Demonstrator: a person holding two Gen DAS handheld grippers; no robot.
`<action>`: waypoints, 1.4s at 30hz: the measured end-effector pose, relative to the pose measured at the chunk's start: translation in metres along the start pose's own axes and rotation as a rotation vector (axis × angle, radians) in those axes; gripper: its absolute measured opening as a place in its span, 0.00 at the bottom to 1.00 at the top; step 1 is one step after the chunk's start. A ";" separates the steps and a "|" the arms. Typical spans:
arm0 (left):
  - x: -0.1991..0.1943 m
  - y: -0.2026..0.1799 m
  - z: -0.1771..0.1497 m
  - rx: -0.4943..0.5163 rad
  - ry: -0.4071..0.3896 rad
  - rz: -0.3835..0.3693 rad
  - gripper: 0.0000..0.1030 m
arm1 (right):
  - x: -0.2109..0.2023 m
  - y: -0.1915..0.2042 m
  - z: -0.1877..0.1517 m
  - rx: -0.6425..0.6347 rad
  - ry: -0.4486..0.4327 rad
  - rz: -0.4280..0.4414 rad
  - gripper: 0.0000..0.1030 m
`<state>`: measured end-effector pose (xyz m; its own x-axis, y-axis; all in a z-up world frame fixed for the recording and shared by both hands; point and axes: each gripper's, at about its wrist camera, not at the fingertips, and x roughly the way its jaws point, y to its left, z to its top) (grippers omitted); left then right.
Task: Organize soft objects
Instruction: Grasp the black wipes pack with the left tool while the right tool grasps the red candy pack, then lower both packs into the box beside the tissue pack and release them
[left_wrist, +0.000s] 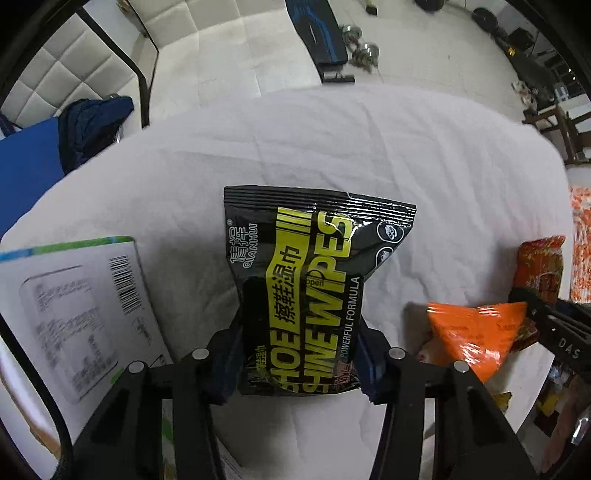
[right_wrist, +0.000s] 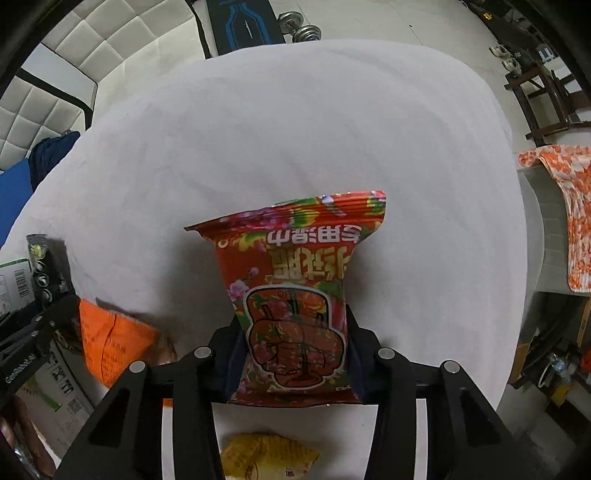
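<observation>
White cloth (left_wrist: 424, 155), left gripper (left_wrist: 299, 354) pinching glossy black-yellow wipes pack (left_wrist: 306, 288), right gripper (right_wrist: 291, 354) pinching red floral pack (right_wrist: 295, 295)

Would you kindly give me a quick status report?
Left tool shut on black wipes pack. Right tool shut on red wipes pack. White cloth ahead.

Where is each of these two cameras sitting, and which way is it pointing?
Left wrist view: sits on the left gripper, looking forward along its fingers at the black wipes pack it grips over the white cloth; only its black fingers show.
Right wrist view: sits on the right gripper, looking forward at the red wipes pack it grips; only its fingers show.
Shared: the white cloth, the orange packet, the dumbbells on the floor beyond, and each other's gripper at the edge.
</observation>
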<state>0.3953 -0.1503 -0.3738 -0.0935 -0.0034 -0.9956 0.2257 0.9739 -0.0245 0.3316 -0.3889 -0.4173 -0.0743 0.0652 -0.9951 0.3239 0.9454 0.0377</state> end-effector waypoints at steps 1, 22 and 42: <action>-0.008 -0.002 -0.004 -0.003 -0.018 -0.002 0.46 | -0.003 -0.001 -0.003 0.003 -0.010 -0.003 0.46; -0.196 0.045 -0.127 -0.034 -0.366 -0.174 0.46 | -0.178 0.081 -0.124 -0.152 -0.221 0.168 0.46; -0.188 0.267 -0.212 -0.234 -0.317 -0.112 0.46 | -0.144 0.322 -0.199 -0.375 -0.097 0.293 0.46</action>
<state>0.2675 0.1582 -0.1739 0.2069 -0.1466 -0.9673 0.0011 0.9888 -0.1496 0.2591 -0.0299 -0.2436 0.0633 0.3324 -0.9410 -0.0453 0.9429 0.3300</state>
